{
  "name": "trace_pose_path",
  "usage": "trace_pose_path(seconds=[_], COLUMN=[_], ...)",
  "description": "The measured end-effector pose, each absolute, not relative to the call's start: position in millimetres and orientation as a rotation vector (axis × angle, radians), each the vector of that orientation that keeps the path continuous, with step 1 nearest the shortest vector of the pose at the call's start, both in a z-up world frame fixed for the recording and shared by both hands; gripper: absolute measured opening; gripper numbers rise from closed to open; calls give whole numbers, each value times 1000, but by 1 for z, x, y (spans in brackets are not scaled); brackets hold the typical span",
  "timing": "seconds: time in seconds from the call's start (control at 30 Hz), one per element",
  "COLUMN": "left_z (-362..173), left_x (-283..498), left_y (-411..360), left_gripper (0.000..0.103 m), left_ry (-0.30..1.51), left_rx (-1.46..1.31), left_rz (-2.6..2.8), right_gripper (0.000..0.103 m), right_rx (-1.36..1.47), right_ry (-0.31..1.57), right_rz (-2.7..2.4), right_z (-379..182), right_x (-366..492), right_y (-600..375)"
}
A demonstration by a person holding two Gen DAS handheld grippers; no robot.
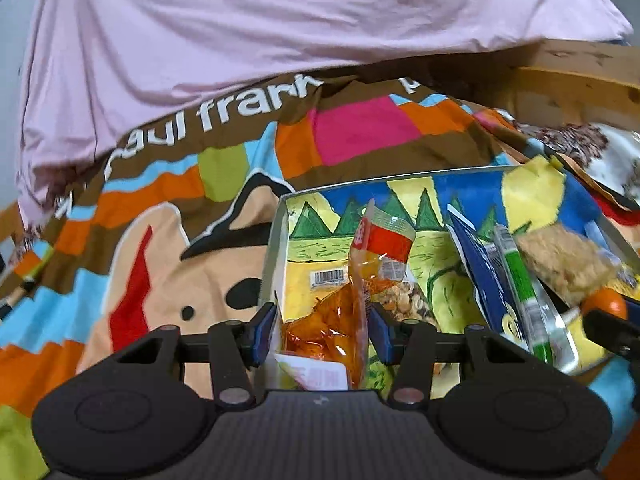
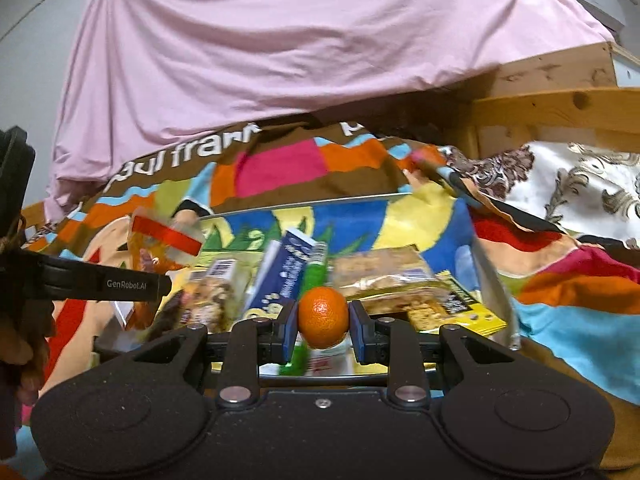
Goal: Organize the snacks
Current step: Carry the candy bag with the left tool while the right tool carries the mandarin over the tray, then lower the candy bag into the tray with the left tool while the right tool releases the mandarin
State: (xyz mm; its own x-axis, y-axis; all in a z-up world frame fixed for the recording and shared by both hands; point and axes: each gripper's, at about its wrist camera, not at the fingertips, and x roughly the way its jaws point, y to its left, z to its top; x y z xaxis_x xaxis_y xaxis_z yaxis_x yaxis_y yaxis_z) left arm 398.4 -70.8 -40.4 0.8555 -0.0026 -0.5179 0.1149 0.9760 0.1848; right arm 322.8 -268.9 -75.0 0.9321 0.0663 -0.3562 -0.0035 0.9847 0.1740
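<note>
My left gripper (image 1: 322,326) is shut on a clear orange snack packet (image 1: 356,280) with a red top, held upright over the left part of a shallow metal tray (image 1: 276,240) with a painted floor. In the tray lie a blue packet (image 1: 480,280), a green tube (image 1: 524,292) and a cracker pack (image 1: 560,264). My right gripper (image 2: 323,326) is shut on a small orange (image 2: 323,314) above the tray's near rim. In the right wrist view the left gripper (image 2: 152,280) carries the orange packet (image 2: 160,240) at the left, above a nut packet (image 2: 208,300).
The tray rests on a colourful patchwork blanket (image 1: 168,240) with white lettering. Pink cloth (image 1: 240,32) hangs behind it. A wooden frame (image 2: 560,108) and white patterned fabric (image 2: 580,184) lie at the right. A hand (image 2: 24,344) holds the left gripper.
</note>
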Motion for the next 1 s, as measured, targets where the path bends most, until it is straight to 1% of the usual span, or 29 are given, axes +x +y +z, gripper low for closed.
trace_pose_path(seconds=[0.2,0.6,0.8,0.83,0.97,1.0], left_z=[-54,-65,-68,-69,-69,-68], left_x=[410,409,408,407,405,404], left_y=[-75,-79,-81,-81,-80,-79], left_gripper=[54,55,60,62,68,72], left_ry=[581,609,616,616,617,614], left_rx=[154,131,143,143,131,120], left_rz=[-22,-5,-11,-11,-2,2], right_gripper=[29,30,34,34,42,45], right_rx=[172,184,178,176,168,169], right_ry=[422,461,463,463,454,450], right_rz=[32,31,36,38,37,36], right_z=[-83,-87,-87,-87,-85,-84], right_x=[332,336,336,336,334,334], right_y=[-267,-268,-266,-266,-264,-265])
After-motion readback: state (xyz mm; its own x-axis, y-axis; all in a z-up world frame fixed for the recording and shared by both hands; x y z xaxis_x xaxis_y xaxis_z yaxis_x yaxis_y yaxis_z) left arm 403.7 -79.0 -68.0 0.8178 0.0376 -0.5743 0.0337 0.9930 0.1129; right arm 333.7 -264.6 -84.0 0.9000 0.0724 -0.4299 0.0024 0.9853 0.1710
